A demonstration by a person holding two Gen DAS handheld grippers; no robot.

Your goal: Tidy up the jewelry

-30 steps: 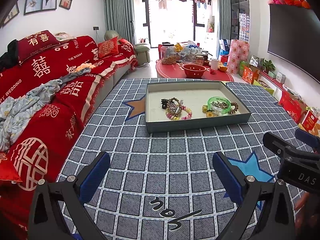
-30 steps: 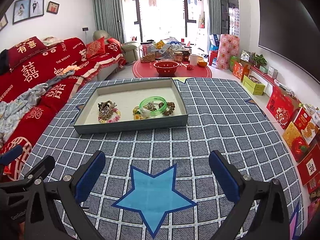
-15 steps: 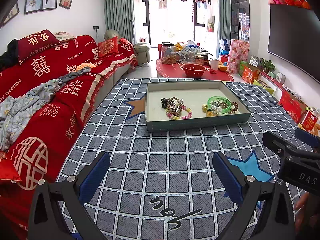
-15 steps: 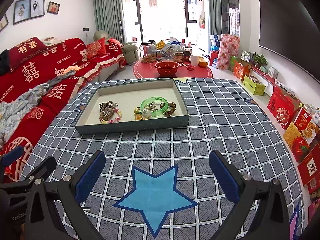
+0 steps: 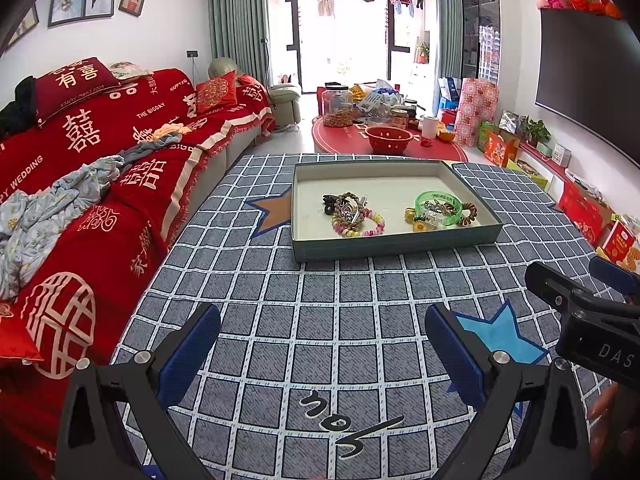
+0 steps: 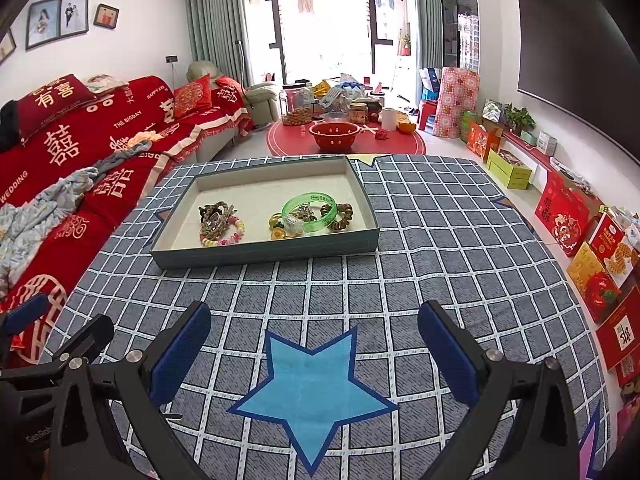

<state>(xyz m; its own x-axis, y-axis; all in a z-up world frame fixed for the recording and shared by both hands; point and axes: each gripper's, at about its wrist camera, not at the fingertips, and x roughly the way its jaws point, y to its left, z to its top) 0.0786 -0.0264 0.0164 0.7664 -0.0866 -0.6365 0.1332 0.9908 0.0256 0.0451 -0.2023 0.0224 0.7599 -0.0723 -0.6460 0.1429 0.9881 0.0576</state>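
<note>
Both the left gripper [image 5: 322, 354] and right gripper [image 6: 314, 350] hover wide open and empty, short of the shallow tray [image 6: 256, 254]; inside it lie a green bangle [image 6: 309, 213] and beaded bracelets [image 6: 222, 226].

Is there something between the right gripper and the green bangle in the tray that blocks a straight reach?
Only the tray's near wall stands between the open right gripper and the green bangle; the checked cloth before it is bare. The gripper would likely have to come in over that wall.
</note>
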